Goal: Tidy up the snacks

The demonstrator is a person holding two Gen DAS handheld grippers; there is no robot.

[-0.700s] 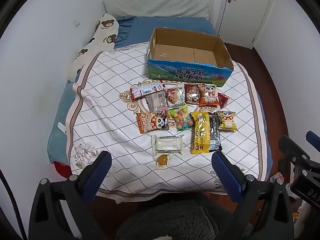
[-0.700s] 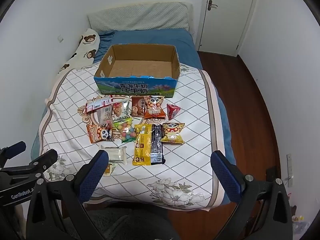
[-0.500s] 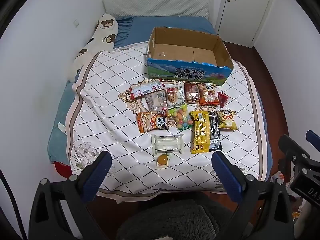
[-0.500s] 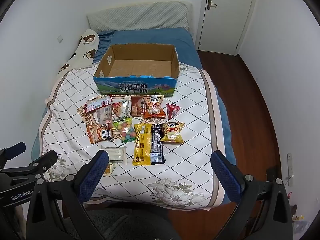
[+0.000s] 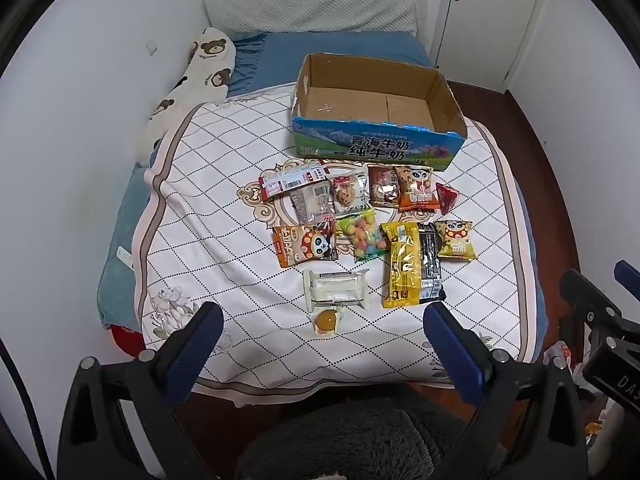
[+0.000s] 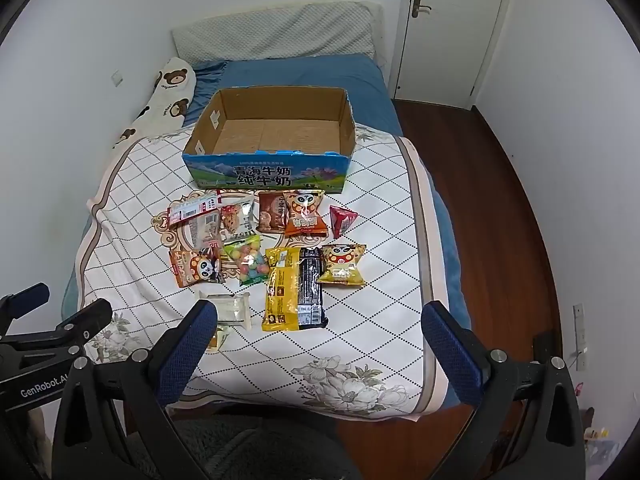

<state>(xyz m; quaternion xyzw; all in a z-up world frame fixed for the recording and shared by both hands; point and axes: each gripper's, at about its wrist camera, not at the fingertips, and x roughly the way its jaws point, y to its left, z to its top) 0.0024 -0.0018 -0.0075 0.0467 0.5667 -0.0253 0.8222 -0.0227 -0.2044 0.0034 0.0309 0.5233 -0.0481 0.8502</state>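
**Snacks spread on the bed, both jaws released**

Laid out on a white quilted bedspread with a dark diamond pattern [image 5: 224,216]: a loose cluster of snack packets, in front of an open cardboard box with a blue printed front [image 5: 376,148]. Box interior bare, brown bottom showing.

Nearest the box, a row: a red-and-white labelled packet [image 5: 290,178], a clear packet of cookies [image 5: 350,192], a brown wrapper [image 5: 383,186], an orange panda-print bag [image 5: 416,188], and a small red triangular pouch [image 5: 446,198] at the right end.

Behind that row toward the cameras: an orange panda packet lying flat [image 5: 304,244], a clear bag of coloured candy balls [image 5: 366,236], a long yellow packet [image 5: 402,264] touching a long black packet [image 5: 430,266], and a yellow panda-print bag [image 5: 456,240] just beside those.

Closest to the foot of the bed: a white translucent wrapped cake [image 5: 336,290], and just beside it a small clear pack with an orange-yellow round piece [image 5: 326,320].

Left gripper [image 5: 322,344] hovering above the foot of the bed, jaws spread wide, nothing between them. Right gripper [image 6: 320,340] likewise, jaws released and empty, tilted down toward the spread.
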